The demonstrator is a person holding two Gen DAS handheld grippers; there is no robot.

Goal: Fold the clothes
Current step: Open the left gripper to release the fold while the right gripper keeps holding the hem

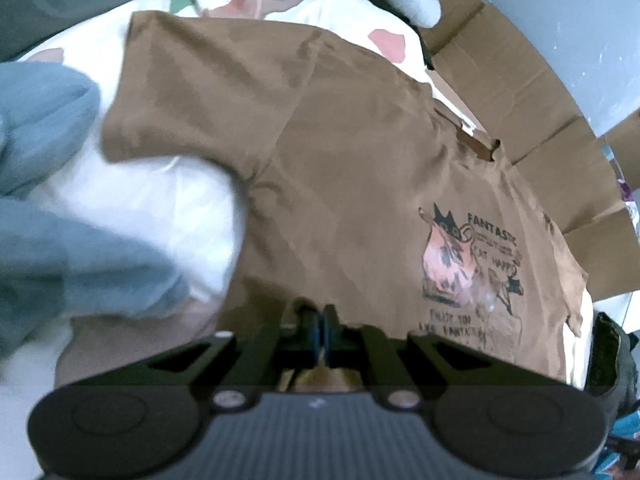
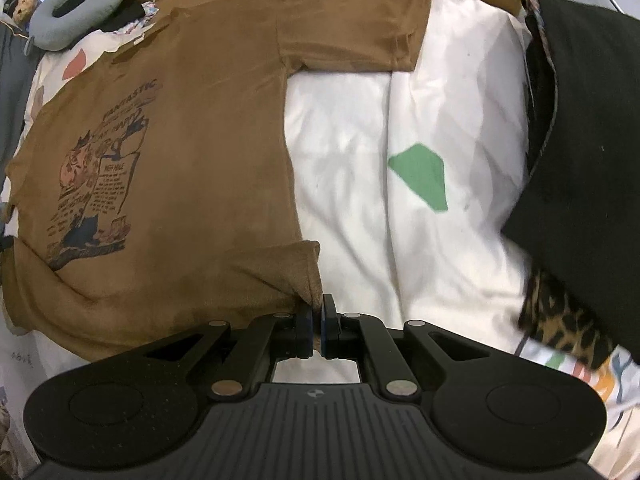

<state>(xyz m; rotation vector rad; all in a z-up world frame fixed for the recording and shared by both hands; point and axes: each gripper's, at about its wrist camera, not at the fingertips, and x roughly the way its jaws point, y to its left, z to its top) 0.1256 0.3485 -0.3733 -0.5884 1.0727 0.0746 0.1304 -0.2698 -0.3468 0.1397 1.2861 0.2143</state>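
White bedding (image 2: 360, 128) bears brown T-shirt (image 2: 192, 128), hem between both grippers' fingers (image 2: 305, 330).

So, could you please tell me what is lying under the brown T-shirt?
The brown T-shirt lies spread on a white bed cover with coloured patches, and its far edge runs up to cardboard. Whatever is beneath the shirt's middle is covered and cannot be seen.

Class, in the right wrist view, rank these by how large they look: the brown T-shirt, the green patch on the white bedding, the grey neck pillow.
1. brown T-shirt
2. grey neck pillow, though it lies farther off, so unsure
3. green patch
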